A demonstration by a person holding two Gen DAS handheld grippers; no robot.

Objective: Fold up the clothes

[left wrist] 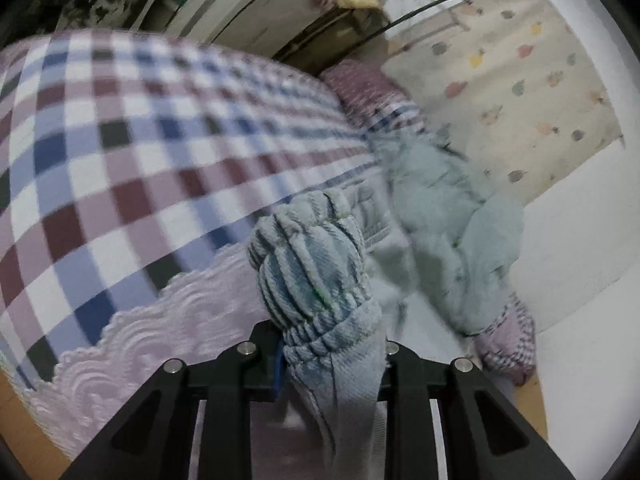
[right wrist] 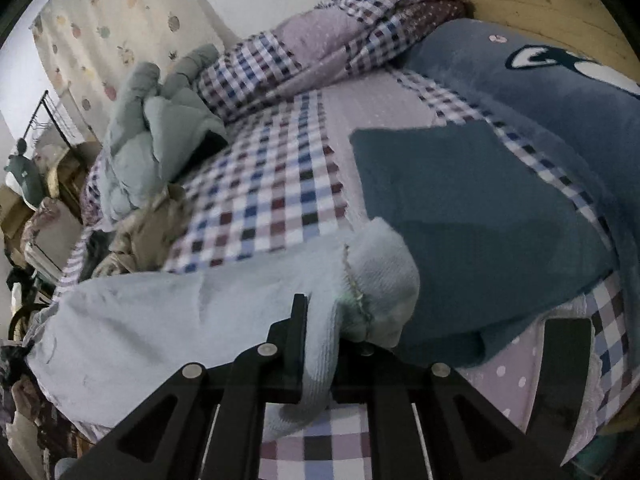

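Note:
A pale blue garment with a gathered elastic waistband (left wrist: 316, 268) is bunched between the fingers of my left gripper (left wrist: 332, 360), which is shut on it above the checked bed cover (left wrist: 132, 128). My right gripper (right wrist: 340, 344) is shut on another end of the same pale blue garment (right wrist: 376, 276); its cloth spreads to the left across the bed (right wrist: 140, 320). A folded dark teal garment (right wrist: 460, 216) lies flat on the bed just right of the right gripper.
A heap of grey-green clothes (right wrist: 160, 128) (left wrist: 452, 216) lies at the bed's far side by a rolled checked quilt (right wrist: 312, 48). A blue plush pillow (right wrist: 560, 92) leans on the wooden headboard (right wrist: 552, 4). Beige clothes (right wrist: 148, 232) lie at the bed's left edge. A fruit-print curtain (left wrist: 516, 76) hangs on the wall.

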